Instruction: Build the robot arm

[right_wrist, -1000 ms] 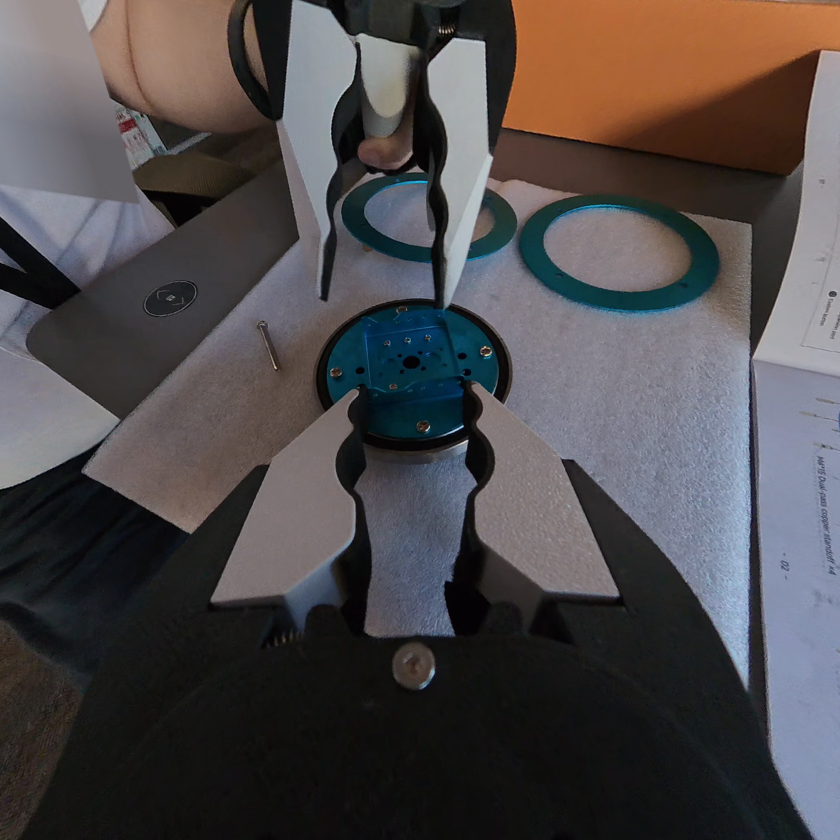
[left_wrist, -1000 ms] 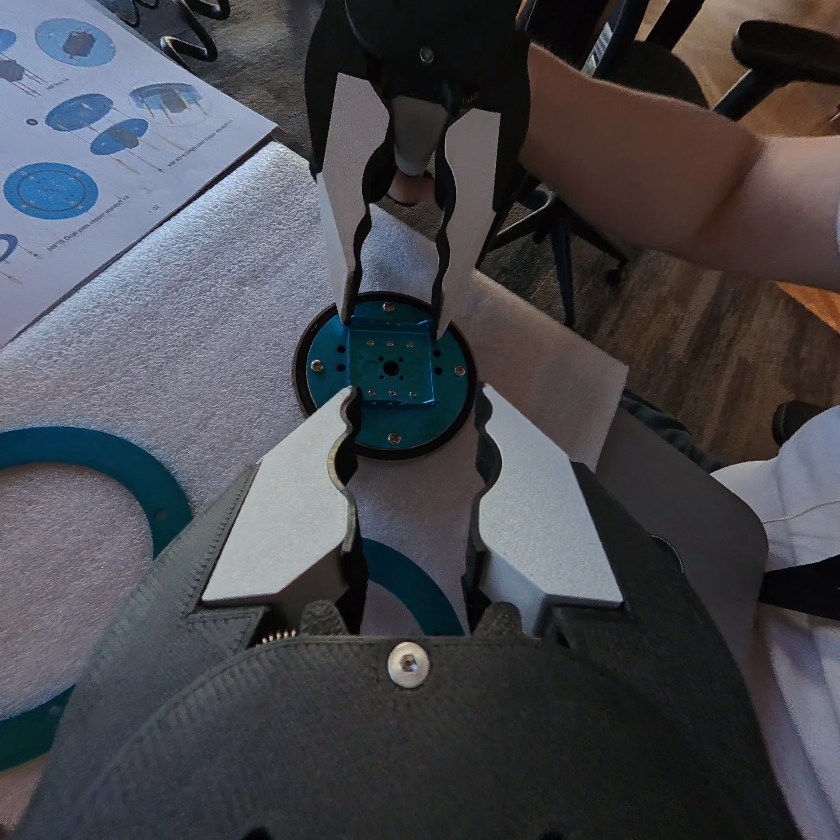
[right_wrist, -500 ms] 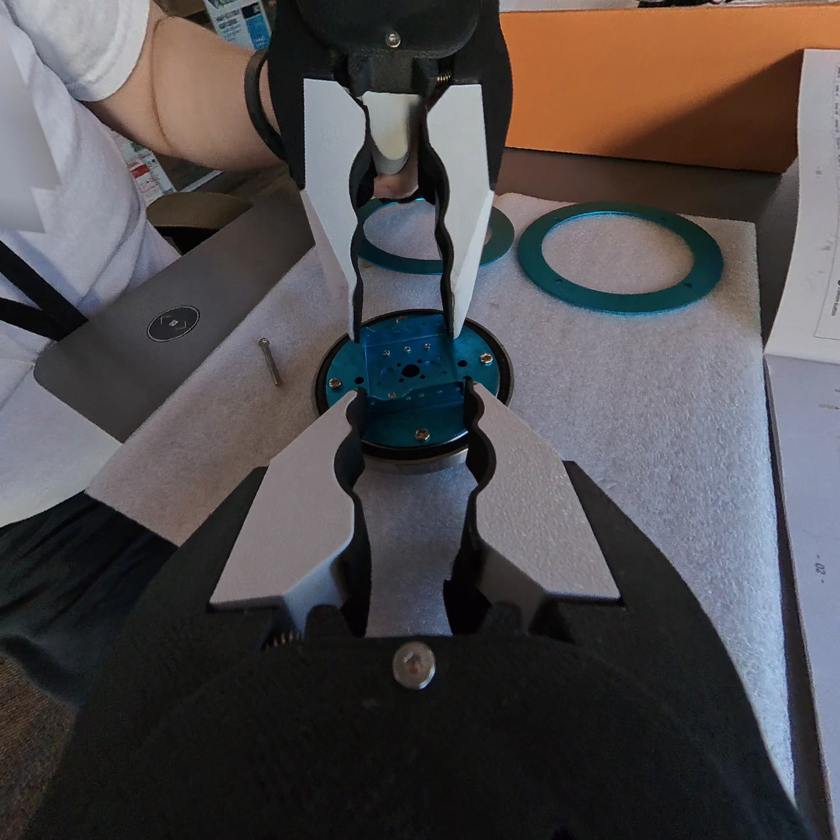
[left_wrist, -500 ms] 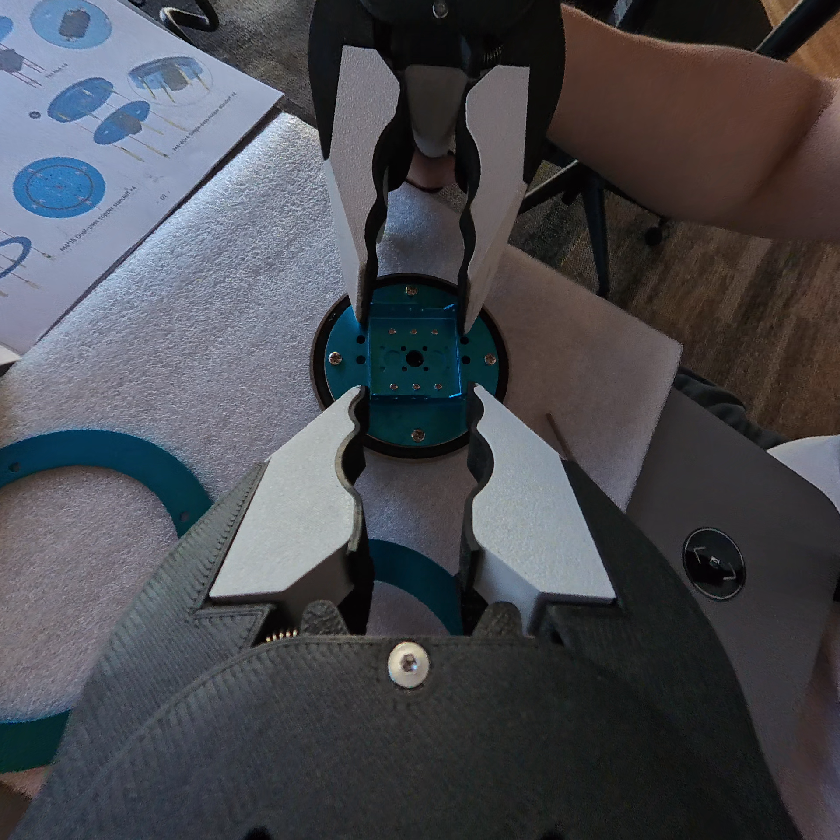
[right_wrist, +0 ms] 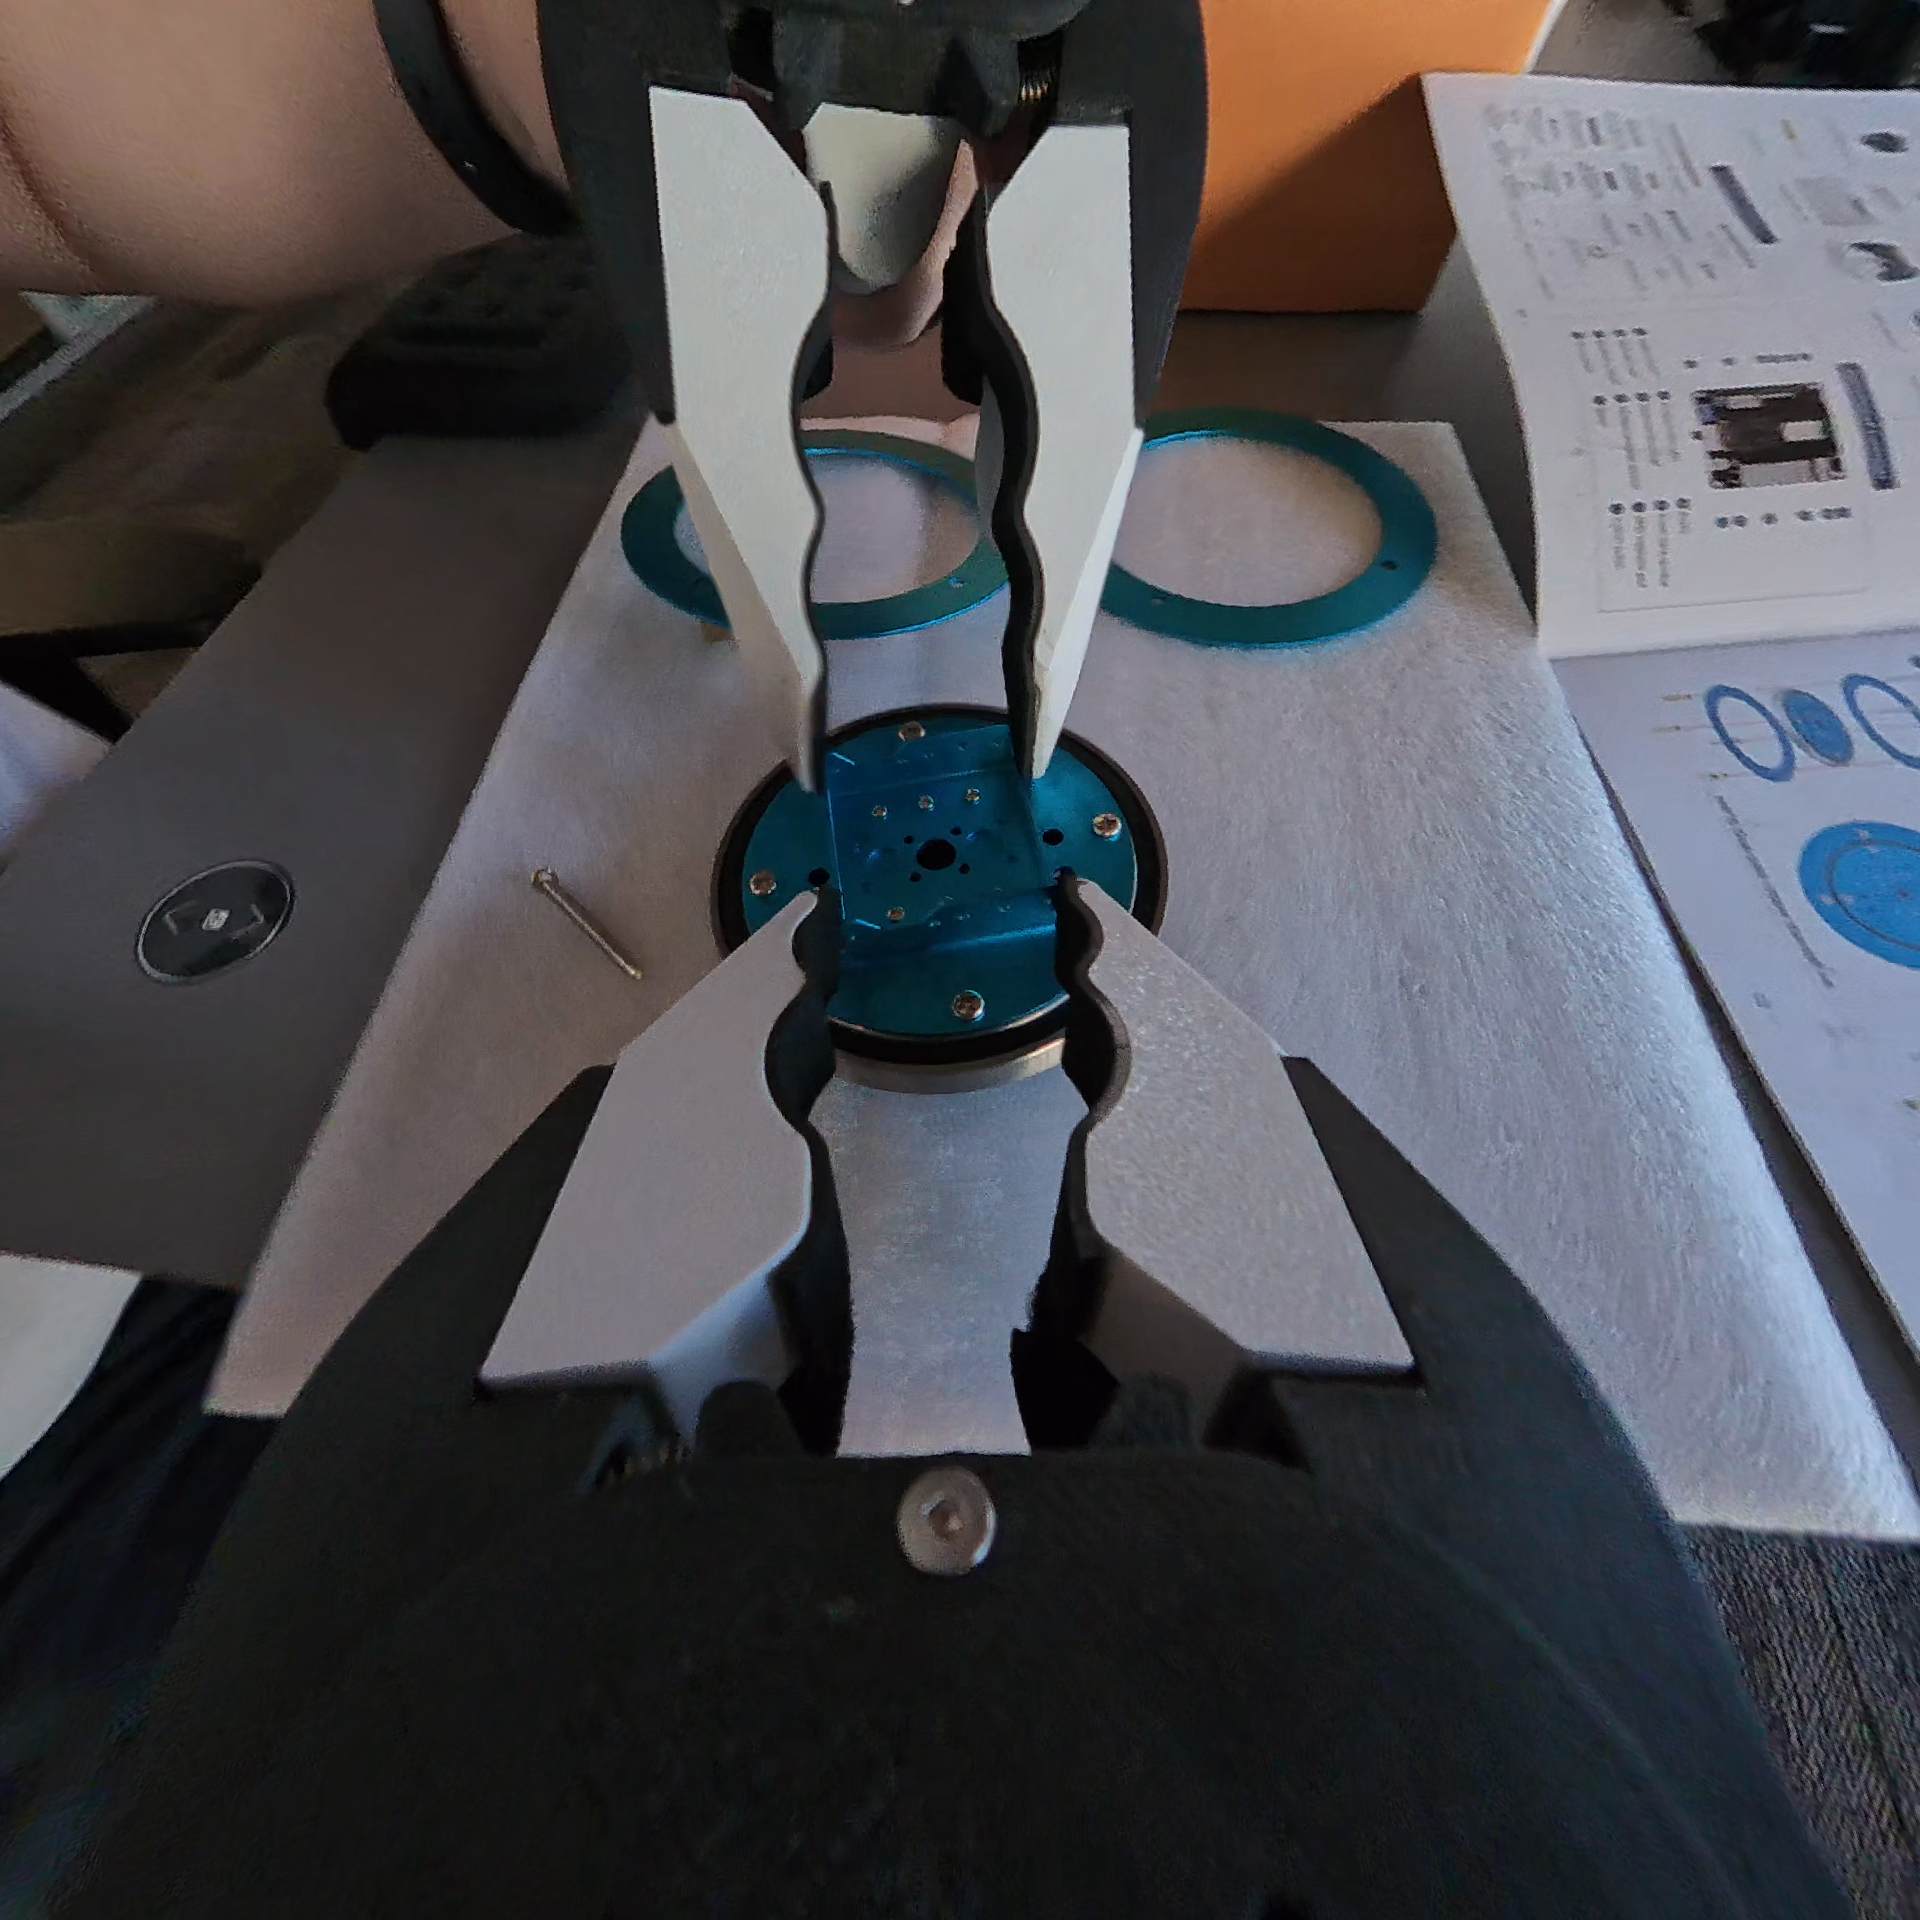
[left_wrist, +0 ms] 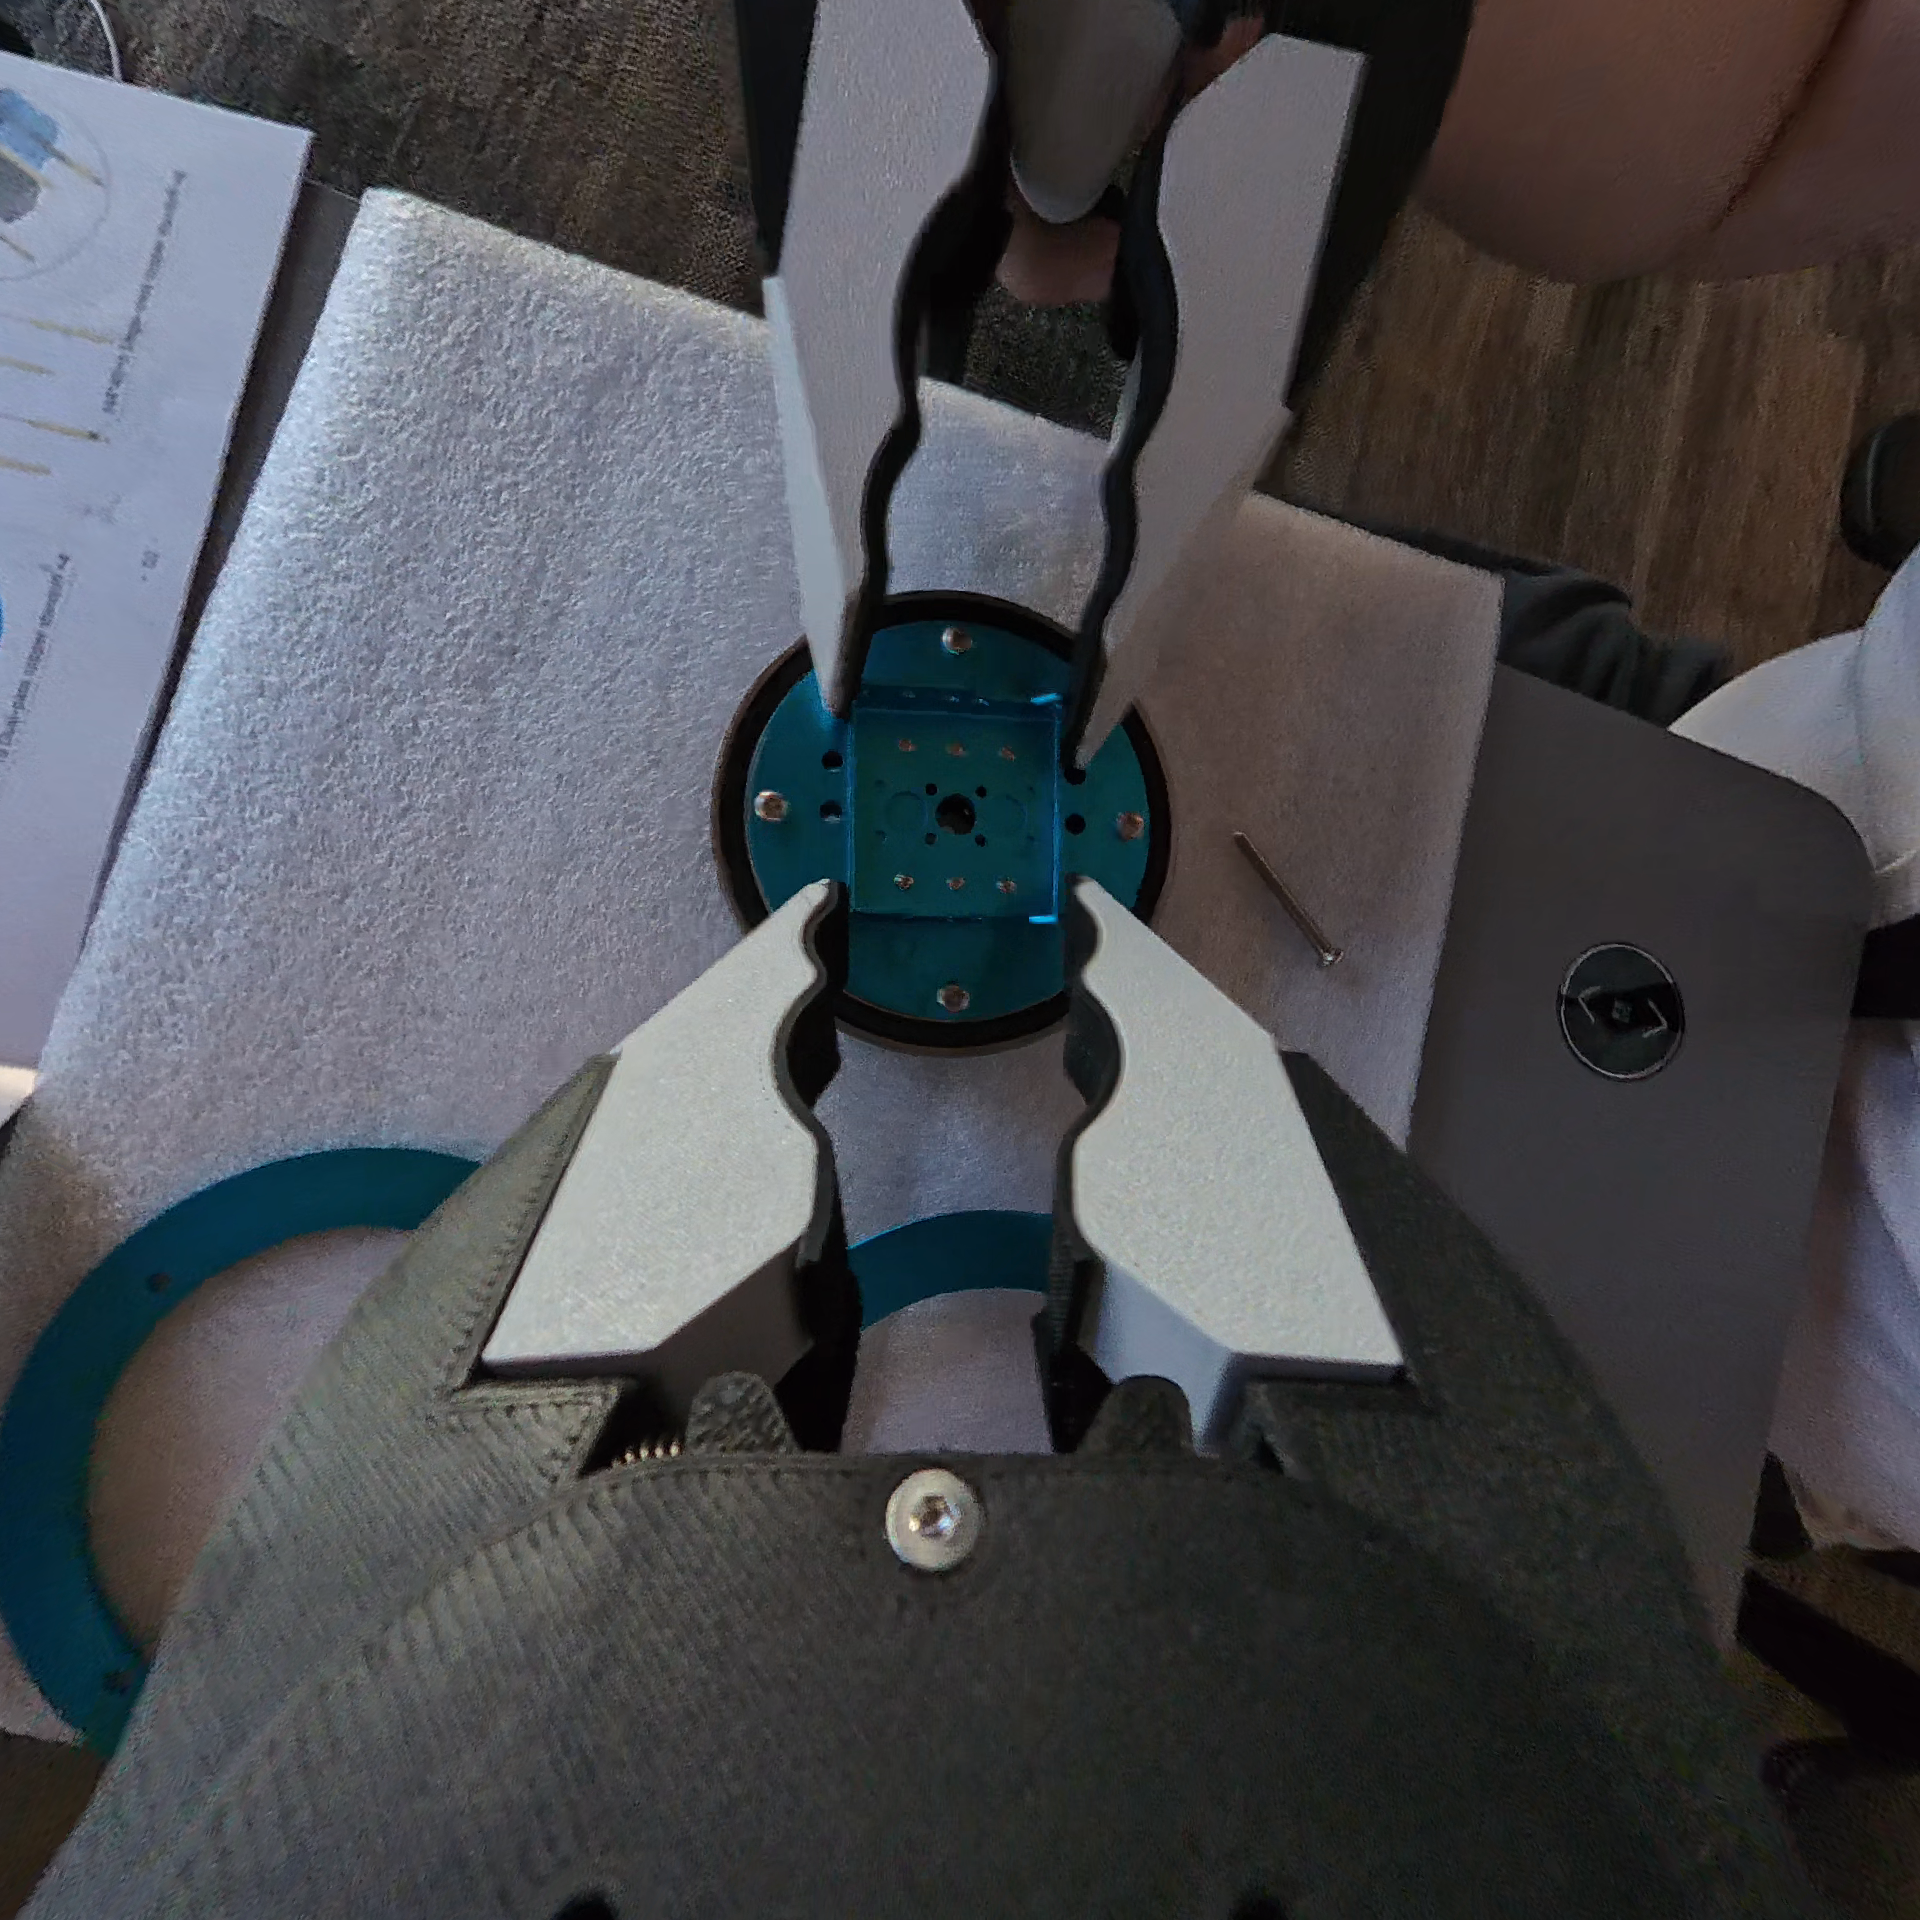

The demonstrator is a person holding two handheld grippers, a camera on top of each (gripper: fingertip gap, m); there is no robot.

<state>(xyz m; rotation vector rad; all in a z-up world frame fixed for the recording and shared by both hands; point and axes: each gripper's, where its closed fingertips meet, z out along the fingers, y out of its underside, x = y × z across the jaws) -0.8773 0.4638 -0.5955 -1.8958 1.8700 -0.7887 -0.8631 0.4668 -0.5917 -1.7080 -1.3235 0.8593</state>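
A round blue disc (left_wrist: 790, 774) in a black ring lies on white foam (left_wrist: 468, 675), with a square blue bracket (left_wrist: 954, 816) standing on its middle. My left gripper (left_wrist: 953, 888) has its fingertips pressed against the bracket's two sides at the near end. My right gripper (left_wrist: 956, 727) comes in from the opposite side and pinches the far end. In the right wrist view, the right gripper (right_wrist: 940, 894) clasps the near corners of the bracket (right_wrist: 935, 862), and the left gripper (right_wrist: 923, 777) clasps the far ones above the disc (right_wrist: 1091, 873).
A loose thin screw (left_wrist: 1288, 899) lies on the foam (right_wrist: 1351, 935) beside the disc. Two flat blue rings (right_wrist: 1278, 613) (right_wrist: 904, 613) lie behind the left gripper. A grey slab with a round emblem (left_wrist: 1662, 1195), printed sheets (right_wrist: 1714, 364) and an orange box (right_wrist: 1309, 187) border the foam.
Both grippers have come lower and closer over the disc. Their jaws have narrowed slightly onto the bracket's sides, and both views have turned a little.
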